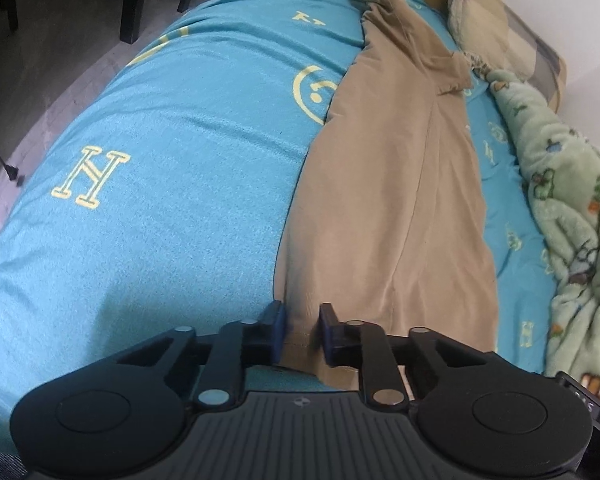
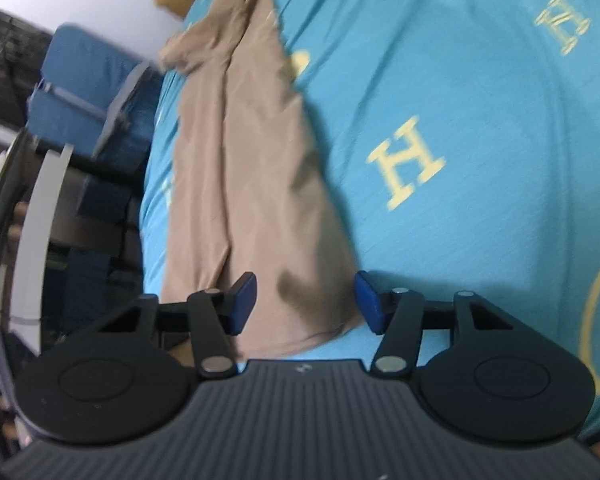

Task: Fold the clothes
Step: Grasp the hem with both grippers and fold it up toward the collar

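A tan garment [image 1: 396, 184] lies in a long narrow strip on the blue bed sheet [image 1: 172, 184]. My left gripper [image 1: 303, 330] has its jaws narrowly apart, with the garment's near hem corner between them. In the right wrist view the same tan garment [image 2: 240, 184] runs away from me on the blue sheet [image 2: 460, 220]. My right gripper [image 2: 306, 304] is open, its fingers straddling the garment's near end without gripping it.
A green patterned blanket [image 1: 568, 216] and a pillow [image 1: 500, 28] lie along the bed's right side. Dark chair legs [image 1: 132, 8] stand on the floor beyond the bed. A blue padded chair [image 2: 92, 92] stands beside the bed edge.
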`<state>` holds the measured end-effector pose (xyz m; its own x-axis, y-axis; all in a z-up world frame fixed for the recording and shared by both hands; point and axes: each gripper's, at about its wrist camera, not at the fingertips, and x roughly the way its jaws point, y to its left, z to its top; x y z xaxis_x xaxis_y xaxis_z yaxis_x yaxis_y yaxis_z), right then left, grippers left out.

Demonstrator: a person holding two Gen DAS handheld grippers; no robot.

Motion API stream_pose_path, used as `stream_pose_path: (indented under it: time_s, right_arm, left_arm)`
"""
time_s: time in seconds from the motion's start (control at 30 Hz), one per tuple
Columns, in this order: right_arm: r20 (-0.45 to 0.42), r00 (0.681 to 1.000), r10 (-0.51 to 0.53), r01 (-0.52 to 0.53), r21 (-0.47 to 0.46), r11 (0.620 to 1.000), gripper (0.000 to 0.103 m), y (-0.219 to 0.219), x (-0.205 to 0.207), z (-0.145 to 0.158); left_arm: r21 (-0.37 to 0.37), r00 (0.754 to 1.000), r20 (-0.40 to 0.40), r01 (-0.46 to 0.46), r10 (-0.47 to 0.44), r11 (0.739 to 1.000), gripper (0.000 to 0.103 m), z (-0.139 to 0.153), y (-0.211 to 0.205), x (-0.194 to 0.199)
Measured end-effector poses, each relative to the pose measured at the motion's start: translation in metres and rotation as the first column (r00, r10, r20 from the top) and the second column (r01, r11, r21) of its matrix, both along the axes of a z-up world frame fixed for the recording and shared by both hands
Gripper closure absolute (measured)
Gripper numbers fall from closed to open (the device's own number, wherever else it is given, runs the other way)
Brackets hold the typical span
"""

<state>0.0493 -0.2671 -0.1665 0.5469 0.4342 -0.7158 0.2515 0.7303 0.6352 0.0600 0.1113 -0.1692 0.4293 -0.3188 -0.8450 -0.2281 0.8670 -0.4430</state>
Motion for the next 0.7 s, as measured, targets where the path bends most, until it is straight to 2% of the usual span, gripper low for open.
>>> stream_pose_path:
  time_s: [0.1,0.17,0.23,0.3,0.37,0.43,0.47,0.5,0.53,0.57,0.63,0.7]
  right_arm:
    - [0.050,0.998,-0.045,0.048,-0.072,0.996,0.045,-0.003,-0.005,0.007]
    - [0.044,0.998,-0.033,0.038,-0.114,0.993,0.045,-0.001,-0.002,0.006]
    - [0.009,1.000,0.002,-0.001,-0.134,0.991,0.045,0.005,0.003,-0.001]
    - [0.019,0.999,0.044,-0.040,-0.173,0.984,0.045,0.011,0.004,-0.001]
    - [0.020,0.995,0.097,-0.093,-0.151,0.984,0.045,0.017,0.005,-0.002]
    - [0.014,0.989,0.150,-0.147,-0.127,0.981,0.045,0.022,0.006,-0.004]
    - [0.016,0.985,0.172,-0.168,-0.146,0.975,0.046,0.026,0.006,-0.004]
    - [0.012,0.982,0.187,-0.183,-0.162,0.970,0.058,0.028,0.006,-0.003]
    - [0.000,0.981,0.195,-0.193,-0.151,0.969,0.079,0.028,0.007,-0.005]
    - [-0.013,0.979,0.204,-0.203,-0.140,0.969,0.084,0.028,0.009,-0.006]
    - [-0.010,0.978,0.210,-0.209,-0.127,0.970,0.089,0.029,0.009,-0.005]
    - [0.014,0.977,0.212,-0.209,-0.132,0.969,0.093,0.030,0.006,0.001]
  left_arm:
    - [-0.005,1.000,0.012,-0.004,0.004,1.000,0.090,0.002,0.000,-0.003]
    - [-0.004,1.000,0.016,-0.006,0.006,1.000,0.090,0.002,-0.001,-0.004]
    - [-0.005,1.000,0.007,-0.008,0.008,1.000,0.089,0.001,-0.001,-0.003]
    - [0.002,1.000,-0.011,0.000,0.000,1.000,0.082,-0.001,-0.002,-0.002]
    - [0.014,0.999,-0.026,0.028,-0.027,1.000,0.071,-0.001,-0.007,0.001]
    - [0.026,0.999,-0.020,0.049,-0.048,0.998,0.071,-0.001,-0.010,0.001]
    - [0.026,0.999,-0.021,0.050,-0.050,0.998,0.073,-0.001,-0.010,0.001]
    - [0.023,0.999,-0.021,0.050,-0.049,0.999,0.073,-0.001,-0.010,0.001]
    - [0.020,0.999,-0.023,0.047,-0.047,0.999,0.074,-0.001,-0.009,0.000]
    - [0.017,0.999,-0.025,0.044,-0.043,0.999,0.081,-0.002,-0.008,-0.001]
    - [-0.007,0.999,-0.022,0.035,-0.036,0.999,0.090,-0.001,-0.006,-0.002]
    - [-0.058,1.000,0.000,0.019,-0.019,0.998,0.094,0.002,-0.001,-0.005]
